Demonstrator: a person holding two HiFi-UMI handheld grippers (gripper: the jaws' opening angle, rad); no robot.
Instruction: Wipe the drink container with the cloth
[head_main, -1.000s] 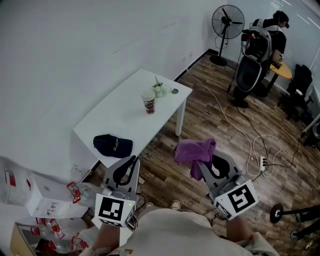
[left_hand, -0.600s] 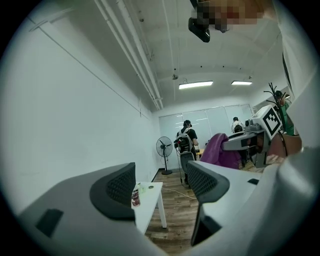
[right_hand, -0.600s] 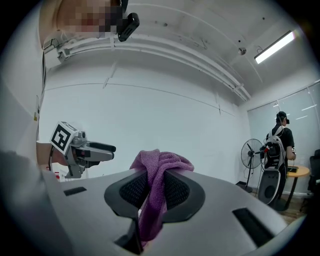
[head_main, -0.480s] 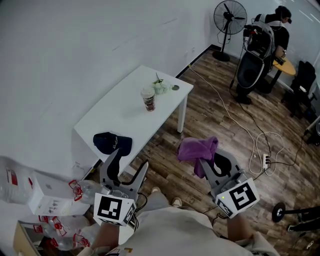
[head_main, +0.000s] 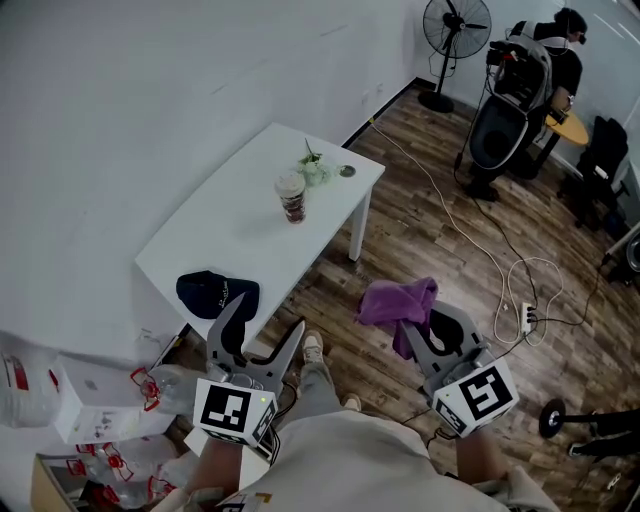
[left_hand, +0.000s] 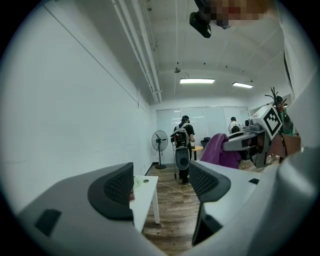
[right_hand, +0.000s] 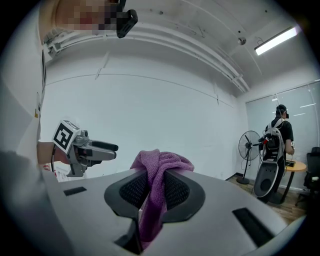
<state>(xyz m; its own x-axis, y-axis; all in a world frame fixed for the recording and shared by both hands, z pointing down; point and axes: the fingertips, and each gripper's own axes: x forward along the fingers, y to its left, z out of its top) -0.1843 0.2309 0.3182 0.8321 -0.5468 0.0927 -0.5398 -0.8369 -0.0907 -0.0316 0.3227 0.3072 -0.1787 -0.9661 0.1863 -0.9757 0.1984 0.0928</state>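
head view: the left gripper (head_main: 265, 318) has just been opening its jaws, now spread with nothing between them, probably readying for the drink cup (head_main: 292, 198), which stands well apart near the white table's (head_main: 225, 232) far end. right gripper (head_main: 420, 328) pinches the purple cloth (head_main: 395, 300).

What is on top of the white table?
On the white table: a drink cup, a small plant and a small round item at the far end, a dark cap at the near end. Anything under the cap is covered.
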